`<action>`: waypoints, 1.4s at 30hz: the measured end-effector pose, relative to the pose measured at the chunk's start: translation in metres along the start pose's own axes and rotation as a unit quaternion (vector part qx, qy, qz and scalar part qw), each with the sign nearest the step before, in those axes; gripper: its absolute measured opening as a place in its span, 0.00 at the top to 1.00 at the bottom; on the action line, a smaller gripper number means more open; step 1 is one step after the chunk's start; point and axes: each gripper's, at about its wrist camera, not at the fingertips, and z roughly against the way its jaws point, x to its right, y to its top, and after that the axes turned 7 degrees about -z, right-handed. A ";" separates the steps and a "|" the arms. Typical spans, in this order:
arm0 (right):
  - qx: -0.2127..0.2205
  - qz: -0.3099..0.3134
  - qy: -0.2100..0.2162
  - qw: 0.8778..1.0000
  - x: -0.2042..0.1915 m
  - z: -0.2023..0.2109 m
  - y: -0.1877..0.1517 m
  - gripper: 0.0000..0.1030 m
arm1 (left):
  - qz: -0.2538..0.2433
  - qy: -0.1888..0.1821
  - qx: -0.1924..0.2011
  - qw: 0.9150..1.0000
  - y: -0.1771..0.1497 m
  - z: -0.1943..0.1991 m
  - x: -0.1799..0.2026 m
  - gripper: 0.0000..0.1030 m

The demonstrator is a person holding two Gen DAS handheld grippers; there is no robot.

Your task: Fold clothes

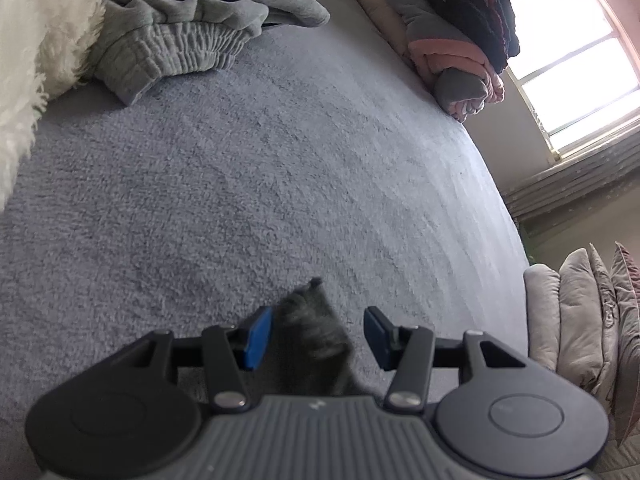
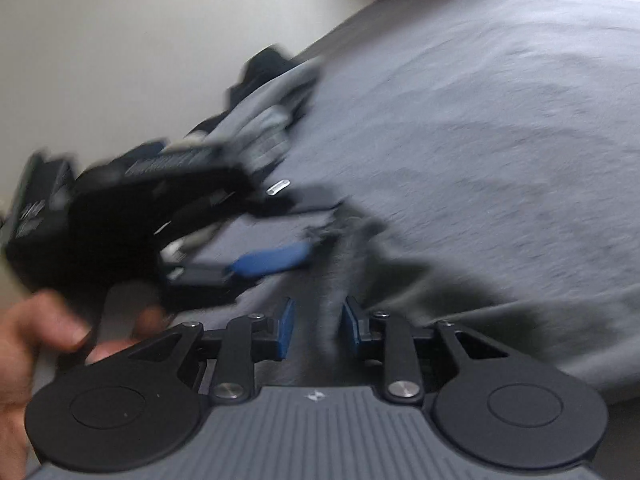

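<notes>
- Left tongs (image 1: pixel 318 334) stand parted, blue pads (image 1: pixel 256 338) well apart.
- Right tongs (image 2: pixel 318 326) sit narrower, pads not quite meeting.
- A bare hand (image 2: pixel 24 344) grips the left tongs' handle.

Two grippers: left gripper (image 1: pixel 318 334), right gripper (image 2: pixel 318 326); one dark grey garment (image 1: pixel 312 344) (blurred); one window (image 1: pixel 576 52).

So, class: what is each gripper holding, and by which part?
The narrow end of a dark grey garment sits between both pairs of jaws. The left gripper is open, not pinching; for the right gripper, too blurred to tell.
</notes>
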 end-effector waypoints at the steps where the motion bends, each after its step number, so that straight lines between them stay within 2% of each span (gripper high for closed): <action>1: -0.008 0.009 0.007 1.000 -0.003 0.002 -0.002 0.71 | -0.001 -0.001 0.000 1.000 0.000 0.000 0.000 0.49; 7: -0.002 0.005 0.020 1.000 0.003 0.043 -0.004 0.71 | -0.012 0.004 0.003 1.000 -0.003 -0.002 0.004 0.51; 10: 0.024 0.014 -0.007 1.000 0.014 0.073 0.002 0.71 | -0.023 0.009 0.008 1.000 -0.004 -0.003 0.006 0.55; 12: 0.044 0.019 -0.041 0.998 0.027 0.094 0.008 0.71 | -0.037 0.016 0.009 0.999 -0.005 -0.005 0.008 0.62; 13: 0.053 0.020 -0.060 0.997 0.035 0.103 0.011 0.71 | -0.044 0.021 0.008 0.999 -0.006 -0.007 0.010 0.71; 14: 0.062 0.018 -0.080 0.995 0.044 0.113 0.014 0.71 | -0.051 0.025 0.007 0.998 -0.007 -0.008 0.011 0.92; 16: 0.078 0.009 -0.113 0.990 0.062 0.132 0.019 0.71 | -0.066 0.026 0.016 0.997 -0.008 -0.008 0.015 0.96; 19: 0.108 -0.006 -0.158 0.981 0.087 0.156 0.023 0.71 | -0.112 0.022 0.074 0.991 -0.009 0.007 0.029 0.96; 22: 0.138 -0.018 -0.195 0.971 0.105 0.175 0.023 0.71 | -0.155 -0.003 0.154 0.976 -0.012 0.030 0.043 0.96; 26: 0.168 -0.042 -0.215 0.961 0.124 0.192 0.022 0.71 | -0.169 -0.021 0.242 0.955 -0.015 0.048 0.045 0.96; 28: 0.177 -0.053 -0.223 0.957 0.131 0.197 0.021 0.71 | -0.166 -0.014 0.259 0.951 -0.014 0.048 0.044 0.96; 30: 0.182 -0.056 -0.233 0.954 0.135 0.197 0.022 0.71 | -0.169 0.006 0.251 0.953 -0.011 0.040 0.042 0.96; 34: 0.177 -0.030 -0.256 0.950 0.140 0.194 0.027 0.70 | -0.163 0.059 0.213 0.961 -0.003 0.018 0.034 0.96; 35: 0.174 -0.022 -0.263 0.949 0.142 0.193 0.029 0.69 | -0.157 0.060 0.203 0.965 -0.002 0.013 0.029 0.95; 37: 0.168 0.001 -0.279 0.945 0.145 0.192 0.033 0.58 | -0.142 0.063 0.180 0.971 0.001 0.004 0.020 0.95; 39: 0.160 0.023 -0.292 0.942 0.148 0.191 0.037 0.55 | -0.121 0.068 0.149 0.979 0.003 -0.003 0.011 0.94; 42: 0.139 0.052 -0.300 0.942 0.155 0.189 0.041 0.52 | -0.098 0.065 0.124 0.985 0.005 -0.010 0.000 0.90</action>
